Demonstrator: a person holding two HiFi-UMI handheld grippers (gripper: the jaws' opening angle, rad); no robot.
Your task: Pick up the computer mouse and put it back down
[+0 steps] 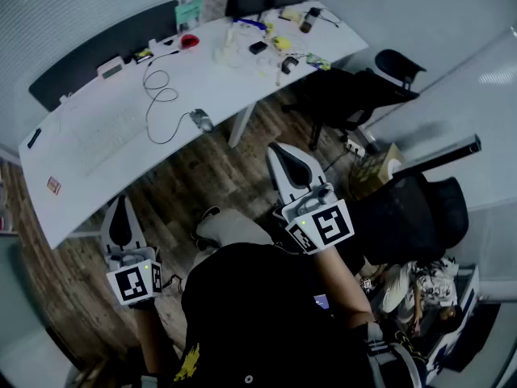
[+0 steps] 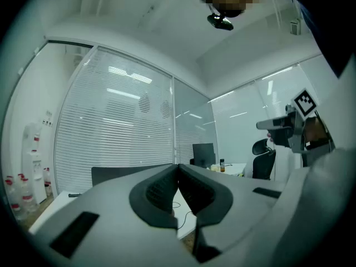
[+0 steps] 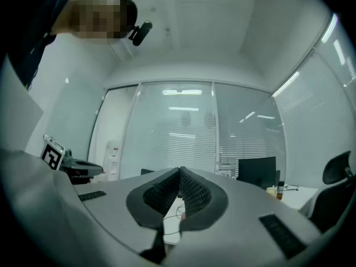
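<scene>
1. Wood floor [image 1: 202, 176]: fills the middle of the head view. Both tools hang over it, short of the work area.
2. Surface [image 1: 81, 168]: a long white top running diagonally from lower left to upper right. Its far end is cluttered with small items too small to name.
3. Black office chair [image 1: 347, 95]: stands at the right end of the surface, clear of any likely reach.
4. Keyboard [image 1: 101, 136]: pale and faint against the white top, left of centre.
5. Right hand-held gripper [image 1: 279, 150]: held level, aimed up-picture toward the surface. Its jaws are pressed together with nothing between them.
6. Left hand-held gripper [image 1: 123, 202]: also level, with its jaws likewise pressed together on nothing. It sits just off the near edge.
7. Computer mouse [image 1: 201, 120]: lies on the surface close to the near edge, right of the keyboard. Its cable [image 1: 157, 95] loops away toward the back.
8. Key relation: the mouse lies ahead and to the left of the right tool, and ahead and well to the right of the left tool. The right tool looks the nearer.
9. The mouse's long axis appears to run diagonally, roughly across the near edge, though it is small here. Judgement: the jaws must spread before any approach.
</scene>
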